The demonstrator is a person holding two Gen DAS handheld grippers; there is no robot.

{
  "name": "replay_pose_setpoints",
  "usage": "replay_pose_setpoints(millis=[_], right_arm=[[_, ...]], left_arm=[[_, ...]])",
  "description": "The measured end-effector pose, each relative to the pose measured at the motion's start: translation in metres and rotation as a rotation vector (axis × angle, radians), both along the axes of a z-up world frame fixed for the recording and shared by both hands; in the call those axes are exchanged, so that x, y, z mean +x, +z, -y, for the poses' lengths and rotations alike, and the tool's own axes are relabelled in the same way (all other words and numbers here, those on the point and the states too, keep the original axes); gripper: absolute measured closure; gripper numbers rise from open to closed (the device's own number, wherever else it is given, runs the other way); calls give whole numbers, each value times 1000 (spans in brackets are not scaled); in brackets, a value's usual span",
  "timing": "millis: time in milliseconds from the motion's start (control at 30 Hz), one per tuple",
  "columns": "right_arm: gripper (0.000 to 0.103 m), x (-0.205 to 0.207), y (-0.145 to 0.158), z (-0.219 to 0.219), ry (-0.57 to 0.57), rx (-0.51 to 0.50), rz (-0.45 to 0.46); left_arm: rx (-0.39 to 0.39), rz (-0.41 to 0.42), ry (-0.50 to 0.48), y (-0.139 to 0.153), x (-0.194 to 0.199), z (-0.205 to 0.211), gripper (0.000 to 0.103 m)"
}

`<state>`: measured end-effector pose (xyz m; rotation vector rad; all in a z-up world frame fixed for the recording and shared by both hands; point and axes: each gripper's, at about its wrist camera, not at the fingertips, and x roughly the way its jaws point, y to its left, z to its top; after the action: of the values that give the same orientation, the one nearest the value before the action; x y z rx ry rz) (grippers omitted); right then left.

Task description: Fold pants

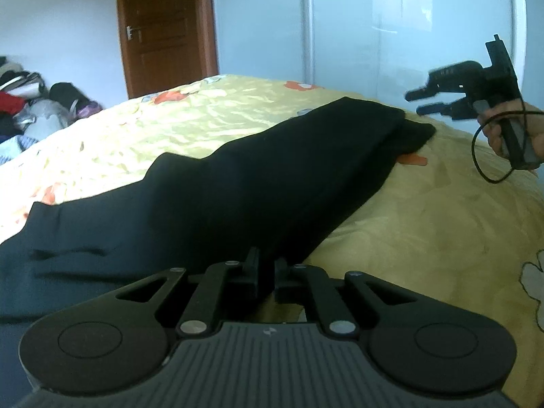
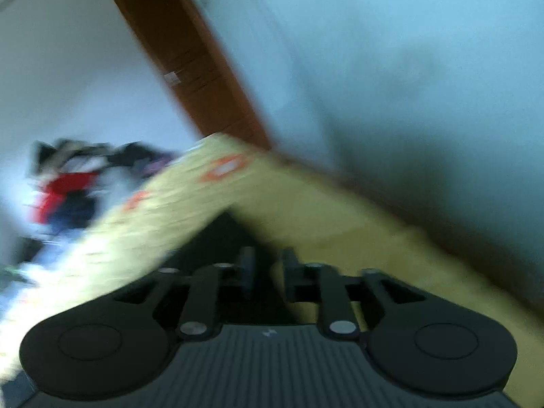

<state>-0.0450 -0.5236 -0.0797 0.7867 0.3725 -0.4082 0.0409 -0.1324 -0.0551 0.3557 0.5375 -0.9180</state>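
Black pants (image 1: 238, 187) lie folded lengthwise across a yellow flowered bedspread (image 1: 425, 238), running from the near left to the far right. My left gripper (image 1: 267, 265) is shut on the near edge of the pants. My right gripper (image 1: 416, 102) is held in the air above the far end of the pants, its fingers a little apart and empty. In the blurred, tilted right wrist view the right gripper (image 2: 267, 265) has a small gap between its fingers, with a dark patch of the pants (image 2: 217, 238) below it.
A brown wooden door (image 1: 166, 27) and a pale wardrobe (image 1: 374, 27) stand behind the bed. A pile of mixed clothes (image 1: 30, 102) lies at the far left beside the bed. A black cable (image 1: 486, 156) hangs from the right gripper's handle.
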Motion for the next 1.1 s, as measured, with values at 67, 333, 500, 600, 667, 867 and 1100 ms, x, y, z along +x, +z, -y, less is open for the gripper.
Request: replay_pose_setpoints(millis=[67,333,500,600,667,867,1100], right_arm=[[38,13,-3,-5,-3,16,-24],[52,39,-18,-5,-20,14,-8],[99,26,-17,-12,-38,-28,-11],[99,0,-6,-26,-46,-85,0],[98,-13,-3,-28,-44,-101,-18],[72,-31,-3,-26,-130,-69,-67],[46,-6,11,-78,113,-161,19]], left_arm=[[-12,-2,21,-1,1,1,80],[-32,-10,56,-4,8,3,75],[-47,-29,55,-4,8,-2,74],[-57,-47,50,-1,9,-7,75],[-65,-55,38,1,8,-10,75],[-64,-71,43,4,4,-14,75],[-115,102,173,25,-11,-38,30]])
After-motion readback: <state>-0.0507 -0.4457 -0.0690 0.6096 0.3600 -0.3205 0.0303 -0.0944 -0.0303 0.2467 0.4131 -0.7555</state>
